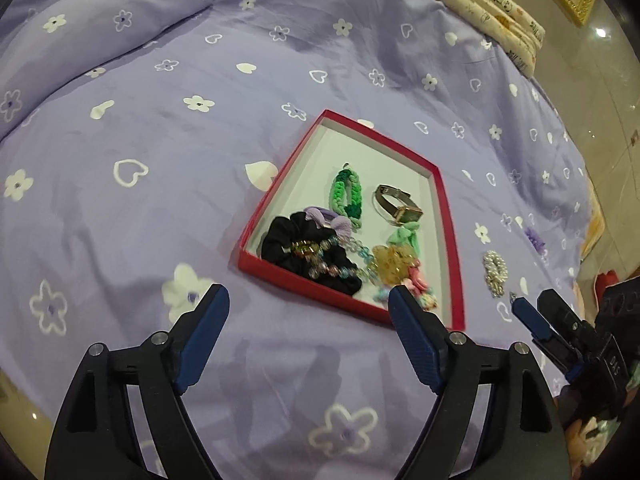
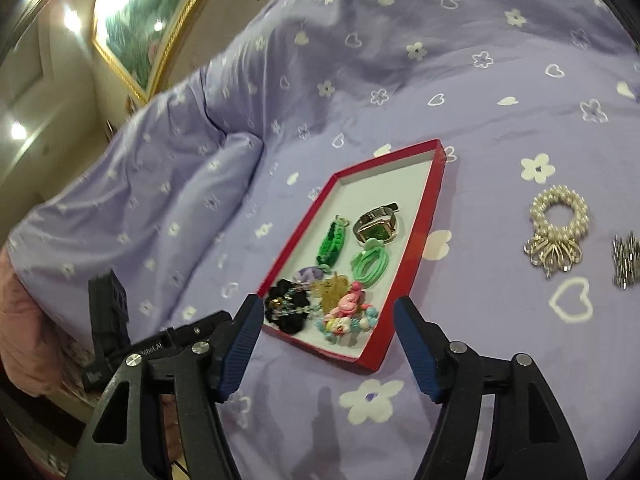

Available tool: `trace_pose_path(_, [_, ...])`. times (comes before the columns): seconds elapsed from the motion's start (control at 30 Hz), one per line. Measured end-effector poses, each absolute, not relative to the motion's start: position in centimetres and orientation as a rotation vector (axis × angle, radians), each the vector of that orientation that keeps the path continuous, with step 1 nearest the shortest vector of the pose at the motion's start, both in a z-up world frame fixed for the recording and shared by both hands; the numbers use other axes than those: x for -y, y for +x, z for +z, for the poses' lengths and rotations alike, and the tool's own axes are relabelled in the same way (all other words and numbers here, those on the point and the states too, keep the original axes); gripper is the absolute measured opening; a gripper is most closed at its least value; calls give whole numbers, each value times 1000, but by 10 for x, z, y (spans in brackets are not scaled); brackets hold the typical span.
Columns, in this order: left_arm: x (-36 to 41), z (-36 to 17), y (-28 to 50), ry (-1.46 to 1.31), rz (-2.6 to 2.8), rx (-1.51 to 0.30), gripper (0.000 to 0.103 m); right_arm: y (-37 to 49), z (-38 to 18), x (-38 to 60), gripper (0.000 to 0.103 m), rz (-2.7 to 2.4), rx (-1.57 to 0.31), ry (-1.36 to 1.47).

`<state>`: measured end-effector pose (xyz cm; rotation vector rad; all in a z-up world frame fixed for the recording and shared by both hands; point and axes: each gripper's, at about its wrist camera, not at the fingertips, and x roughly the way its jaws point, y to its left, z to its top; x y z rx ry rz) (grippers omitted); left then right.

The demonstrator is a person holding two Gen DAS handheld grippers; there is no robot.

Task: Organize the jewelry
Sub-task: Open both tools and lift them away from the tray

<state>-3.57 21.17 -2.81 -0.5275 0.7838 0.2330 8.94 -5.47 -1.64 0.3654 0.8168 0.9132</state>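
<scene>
Home bedroom: lilac floral bedsheet (image 1: 160, 208), pillow (image 1: 484, 12), gilt-framed painting (image 2: 140, 28).

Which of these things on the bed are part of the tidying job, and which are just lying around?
Part of the job:
red box
watch
green braided bracelet
black scrunchie
pearl hair tie, not yet in the box
silver piece, also outside

Just lying about:
purple bedsheet
patterned pillow
framed picture

We are holding the right gripper (image 2: 324, 316) with its jaws spread and empty over the near edge of the red tray (image 2: 424, 224) at frame centre. Inside it are lying a watch (image 2: 376, 224), green bands (image 2: 370, 266) and a black scrunchie (image 2: 286, 308), while a pearl scrunchie (image 2: 558, 220) is resting on the purple bedspread (image 2: 440, 60) at right.
</scene>
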Motion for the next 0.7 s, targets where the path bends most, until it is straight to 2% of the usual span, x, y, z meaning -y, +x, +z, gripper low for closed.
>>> trace_pose_path(0.17, [-198,-27,-52,-519,240,-774,87,73,-16,67,77,925,-783,417])
trace_pose_path(0.33, [-184,-23,-68,-460,275,-741,94,54,-12,73,89,912,-735,375])
trace_pose_path(0.53, [-170,-8,-78,-351,291,-727,95,38,0,72,92,859,-715,220])
trace_pose_path(0.63, [-162,11,-81,-273,314,-686,102,33,21,68,92,829,-693,109])
trace_pose_path(0.7, [-156,19,-83,-229,347,-642,103,27,35,69,98,828,-635,75])
